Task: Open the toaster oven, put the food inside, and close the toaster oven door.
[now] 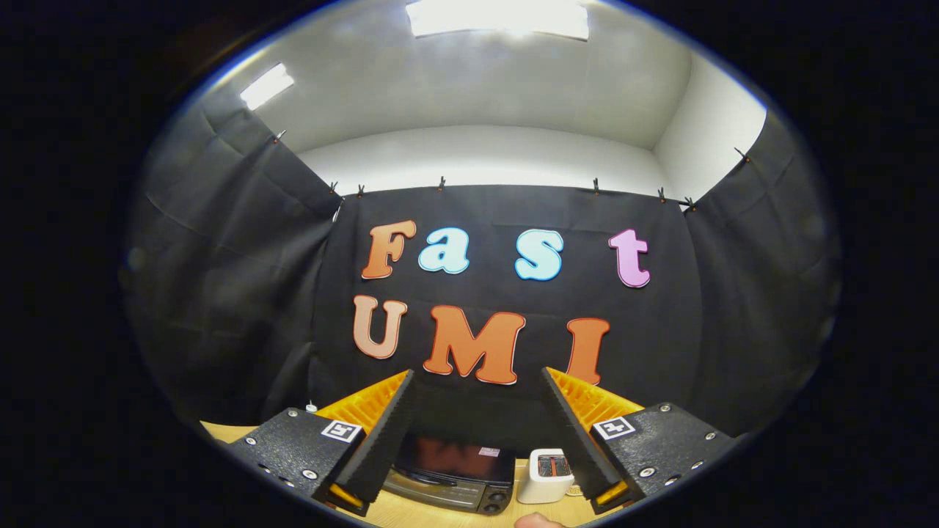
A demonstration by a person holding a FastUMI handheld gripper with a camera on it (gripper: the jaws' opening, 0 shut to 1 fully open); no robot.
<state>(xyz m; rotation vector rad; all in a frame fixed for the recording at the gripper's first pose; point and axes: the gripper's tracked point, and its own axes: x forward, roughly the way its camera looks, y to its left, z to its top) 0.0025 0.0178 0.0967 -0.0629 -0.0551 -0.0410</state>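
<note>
My gripper (477, 381) is held high above the table and stands open, with nothing between its two black fingers (385, 440). Far below, seen between the fingers, a dark toaster oven (451, 473) sits on the wooden table (220, 431) with its glass door shut. Just to its right stands a small white appliance (544, 477) with a slot in its top. Near that, at the table's front, part of a pale rounded thing (539, 521) shows; I cannot tell what it is.
Black cloth walls close the booth at the back and on both sides. The wooden tabletop runs to the left of the oven and in front of it.
</note>
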